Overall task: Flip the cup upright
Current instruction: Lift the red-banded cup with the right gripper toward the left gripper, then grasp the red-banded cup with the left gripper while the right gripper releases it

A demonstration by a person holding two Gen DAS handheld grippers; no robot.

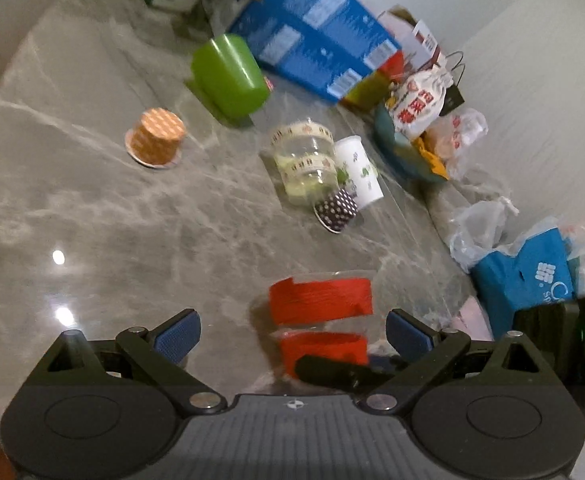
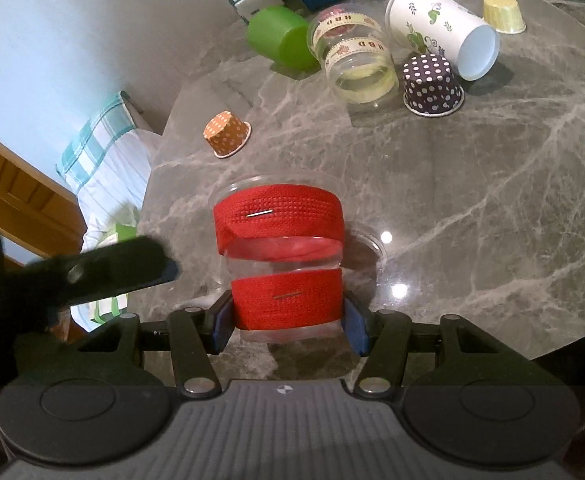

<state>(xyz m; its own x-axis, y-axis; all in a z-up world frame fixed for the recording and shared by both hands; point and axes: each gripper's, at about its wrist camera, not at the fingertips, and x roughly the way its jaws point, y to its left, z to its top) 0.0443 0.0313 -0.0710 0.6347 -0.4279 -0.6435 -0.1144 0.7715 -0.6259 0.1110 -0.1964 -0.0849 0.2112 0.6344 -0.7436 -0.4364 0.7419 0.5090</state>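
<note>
A clear plastic cup with two red ribbon bands (image 2: 278, 256) is held tilted over the grey marble table (image 2: 492, 208). My right gripper (image 2: 288, 326) is shut on its lower red band, blue pads on both sides. In the left wrist view the same cup (image 1: 320, 320) sits between the fingers of my left gripper (image 1: 292, 338), which is open and not touching it. A black finger of the right gripper (image 1: 340, 370) crosses below the cup there. The left gripper's finger (image 2: 104, 264) shows blurred at the left in the right wrist view.
On the table lie a green cup (image 2: 282, 38) on its side, a clear banded cup (image 2: 354, 64), a white floral paper cup (image 2: 440, 28), a polka-dot cup (image 2: 432, 84), an orange cup (image 2: 226, 134) and a yellow cup (image 2: 502, 14). Blue boxes (image 1: 312, 28) and bags (image 1: 524, 280) crowd the far edge.
</note>
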